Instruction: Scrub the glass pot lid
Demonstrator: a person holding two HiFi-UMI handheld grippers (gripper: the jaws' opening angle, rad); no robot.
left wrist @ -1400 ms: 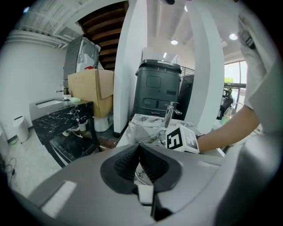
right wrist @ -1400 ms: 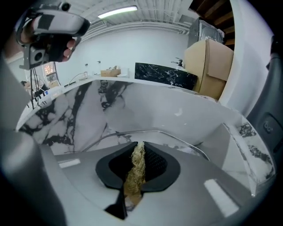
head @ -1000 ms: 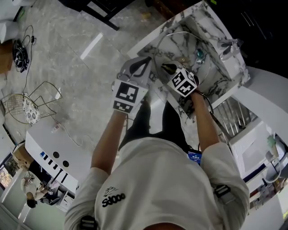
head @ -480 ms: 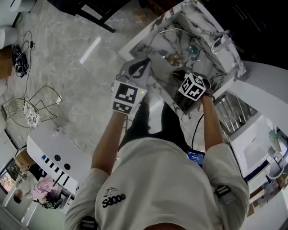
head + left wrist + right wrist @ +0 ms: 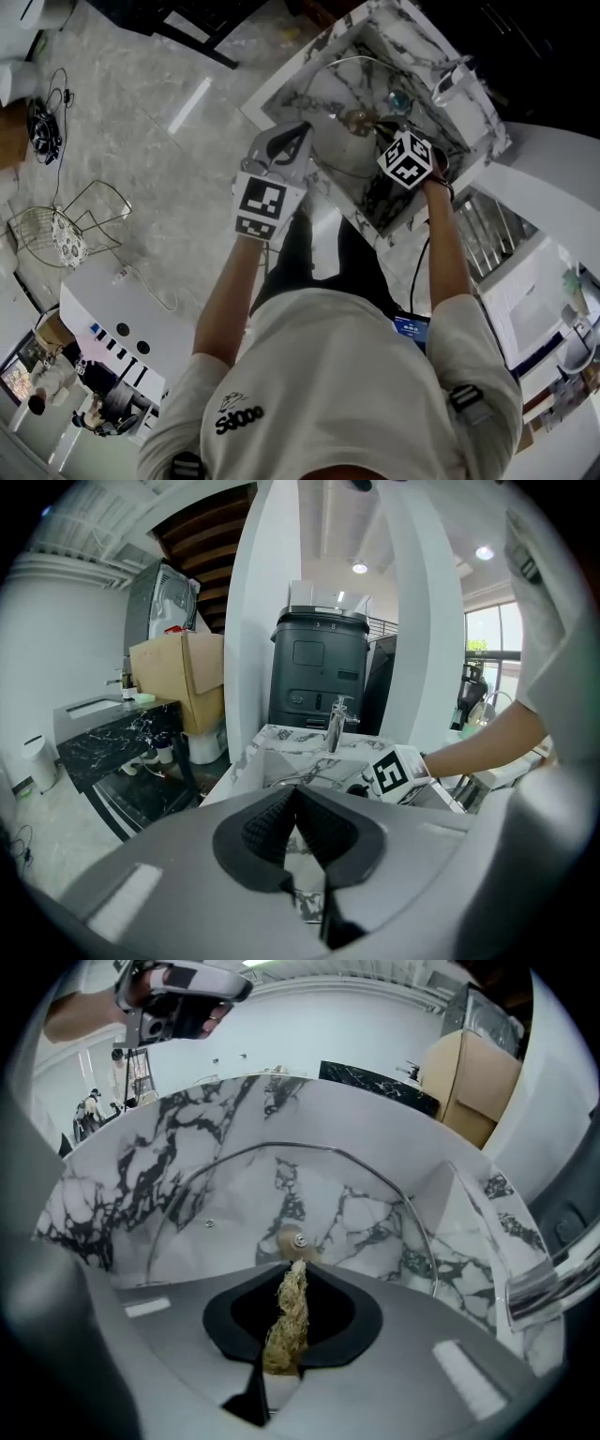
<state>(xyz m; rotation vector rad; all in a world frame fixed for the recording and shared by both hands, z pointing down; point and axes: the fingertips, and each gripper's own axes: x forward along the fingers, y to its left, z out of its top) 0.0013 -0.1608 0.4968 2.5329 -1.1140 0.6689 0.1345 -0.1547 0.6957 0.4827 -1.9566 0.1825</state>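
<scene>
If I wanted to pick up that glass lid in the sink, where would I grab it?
Probably the top of its rim, coming down from above. The glass pot lid stands tilted in the marble sink, so that thin edge arches free for jaws to straddle. Its knob seems to sit behind the glass, toward the sink wall.

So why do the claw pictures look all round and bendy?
Right gripper view: the wide-angle lens bows the marble sink and glass pot lid, corners go dark, yet the fibre scrubber in the claw looks sharp. Left gripper view: same bending, window washed out. Head view: evenly lit.
</scene>
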